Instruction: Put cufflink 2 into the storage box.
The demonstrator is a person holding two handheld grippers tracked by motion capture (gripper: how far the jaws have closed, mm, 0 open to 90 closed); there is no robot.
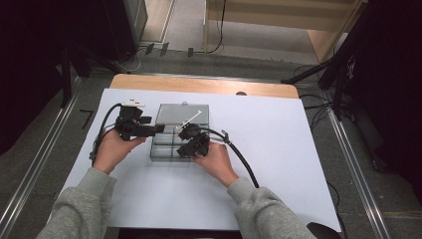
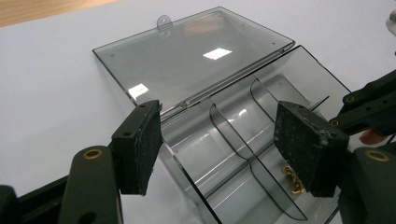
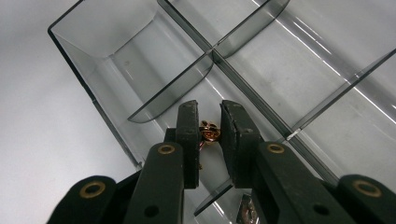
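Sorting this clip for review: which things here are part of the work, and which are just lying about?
In the work: clear plastic box with its lid open; small gold piece; right gripper; left gripper.

Lying about: white stick; paper sheet; floor cables.

High view looks down from afar; both gripper views closely share the compartment box (image 1: pixel 176 137).

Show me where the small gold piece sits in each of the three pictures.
High view: too small to make out; it is hidden under the right gripper over the clear box.
Left gripper view: gold piece low right, in a near compartment beside the right-hand pad.
Right gripper view: gold piece centre, between the nearly closed jaws.
Shared landmark: the box's curved dividers.
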